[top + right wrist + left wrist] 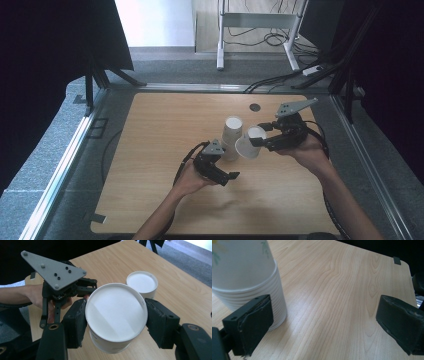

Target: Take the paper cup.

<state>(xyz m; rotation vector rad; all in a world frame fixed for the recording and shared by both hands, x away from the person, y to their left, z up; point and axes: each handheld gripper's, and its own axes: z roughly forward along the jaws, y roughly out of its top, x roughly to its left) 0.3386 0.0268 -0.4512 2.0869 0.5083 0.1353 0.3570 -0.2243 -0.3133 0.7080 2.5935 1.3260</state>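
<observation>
An upside-down stack of white paper cups (232,136) stands mid-table; it is also in the left gripper view (247,282) and the right gripper view (142,283). My right gripper (256,142) is shut on a single white cup (247,145), held tilted just right of the stack. In the right gripper view that cup (116,315) sits between both pads, its base toward the camera. My left gripper (229,166) stands open just in front of the stack, nothing between its jaws (324,322); its left pad (254,325) is right beside the stack's base.
The wooden table (165,130) has a small dark round hole (255,107) near its back edge. Cables trail from both grippers. The left gripper's grey plate (53,272) and the hand behind it lie close beyond the held cup.
</observation>
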